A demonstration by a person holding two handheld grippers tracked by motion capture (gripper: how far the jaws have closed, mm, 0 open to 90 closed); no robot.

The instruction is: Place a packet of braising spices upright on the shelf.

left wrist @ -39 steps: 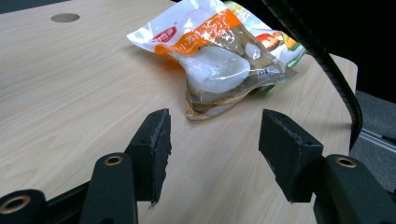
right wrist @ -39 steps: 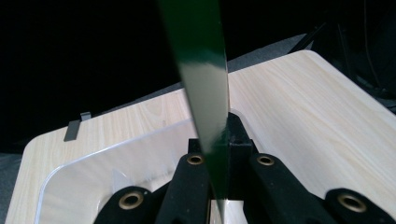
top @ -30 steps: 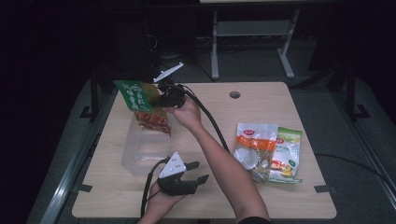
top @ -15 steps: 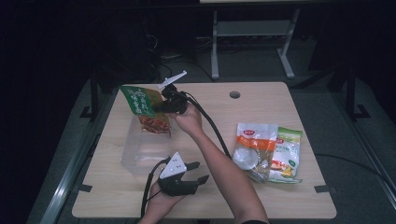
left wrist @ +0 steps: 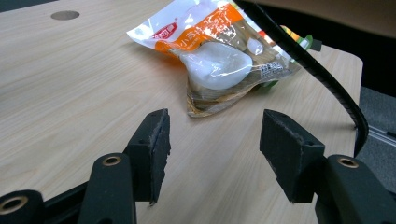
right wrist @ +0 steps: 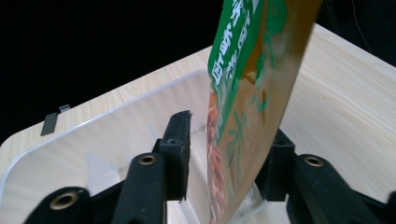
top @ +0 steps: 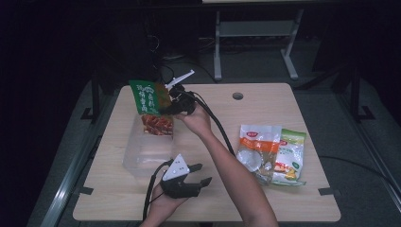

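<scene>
A green snack packet (top: 150,100) stands tilted over a clear plastic container (top: 142,153) at the table's left. My right gripper (top: 166,106) is at its upper right edge. In the right gripper view the packet (right wrist: 247,93) is between the jaws of that gripper (right wrist: 229,128), which have just been opening. A gap shows beside the left pad, so nothing is pinched. The container's rim (right wrist: 93,126) lies below. My left gripper (top: 203,173) rests open near the front edge, and its jaws (left wrist: 212,126) hold nothing.
An orange-and-white food packet (top: 257,146) (left wrist: 215,60) lies at the right of the table, overlapping a green-and-yellow packet (top: 292,153). The right gripper's black cable (left wrist: 327,84) runs along the forearm. A round hole (top: 238,96) sits near the table's back edge.
The right gripper and the green packet shifted slightly over the container, and the packet now hangs more upright. The left gripper has not moved.
</scene>
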